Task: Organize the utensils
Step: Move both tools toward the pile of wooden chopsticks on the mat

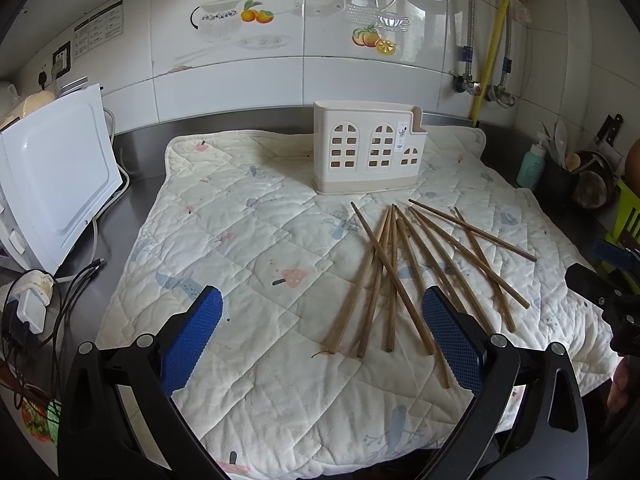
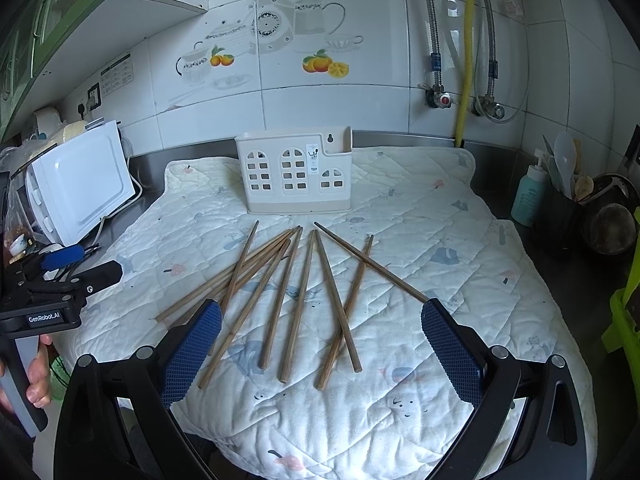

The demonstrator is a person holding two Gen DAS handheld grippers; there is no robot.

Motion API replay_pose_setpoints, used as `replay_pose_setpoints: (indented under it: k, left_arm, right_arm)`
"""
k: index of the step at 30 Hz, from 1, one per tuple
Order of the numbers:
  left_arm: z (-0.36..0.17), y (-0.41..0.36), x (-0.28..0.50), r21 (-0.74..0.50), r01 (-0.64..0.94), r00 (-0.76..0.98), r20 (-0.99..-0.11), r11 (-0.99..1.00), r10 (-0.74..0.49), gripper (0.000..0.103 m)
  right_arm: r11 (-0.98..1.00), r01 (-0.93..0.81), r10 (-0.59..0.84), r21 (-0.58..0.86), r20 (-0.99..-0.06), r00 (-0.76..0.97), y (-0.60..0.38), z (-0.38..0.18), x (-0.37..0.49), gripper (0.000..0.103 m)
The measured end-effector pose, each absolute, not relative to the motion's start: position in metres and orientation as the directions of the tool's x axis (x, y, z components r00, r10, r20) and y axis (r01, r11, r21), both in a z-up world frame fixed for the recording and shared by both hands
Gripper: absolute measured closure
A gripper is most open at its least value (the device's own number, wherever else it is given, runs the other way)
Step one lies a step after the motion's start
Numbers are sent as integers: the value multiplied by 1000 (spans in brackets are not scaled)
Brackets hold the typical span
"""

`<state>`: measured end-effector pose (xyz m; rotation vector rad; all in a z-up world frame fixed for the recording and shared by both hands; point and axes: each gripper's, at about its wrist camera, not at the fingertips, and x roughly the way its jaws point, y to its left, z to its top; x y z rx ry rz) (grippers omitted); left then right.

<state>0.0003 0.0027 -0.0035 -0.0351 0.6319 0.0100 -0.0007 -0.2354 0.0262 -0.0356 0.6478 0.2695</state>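
Several brown wooden chopsticks (image 1: pixel 404 268) (image 2: pixel 296 300) lie fanned out on a quilted white cloth (image 1: pixel 260 240) (image 2: pixel 420 240). Behind them stands a cream house-shaped utensil holder (image 1: pixel 368 152) (image 2: pixel 296 176), upright, with nothing showing inside. My left gripper (image 1: pixel 320 308) hovers open over the cloth, its right finger above the near ends of the chopsticks. My right gripper (image 2: pixel 320 320) is open too, its fingers straddling the near half of the pile. Neither holds anything. The left gripper's body (image 2: pixel 60 280) shows at the left edge of the right wrist view, held by a hand (image 2: pixel 38 380).
A white appliance (image 1: pixel 56 176) (image 2: pixel 84 184) with cables (image 1: pixel 48 304) sits left of the cloth on the steel counter. At the right stand a teal bottle (image 1: pixel 530 164) (image 2: pixel 528 196), a dark utensil pot (image 2: pixel 560 208), a pan and a green rack (image 2: pixel 628 312). Tiled wall with pipes behind.
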Motion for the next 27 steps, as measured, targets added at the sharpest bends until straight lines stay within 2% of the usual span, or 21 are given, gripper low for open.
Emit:
replay_pose_setpoints:
  k: [27]
  left_arm:
    - [-12, 4, 8, -26, -28, 790, -613, 999, 6, 5]
  right_arm:
    - [973, -220, 222, 77, -596, 772, -265, 20, 11, 6]
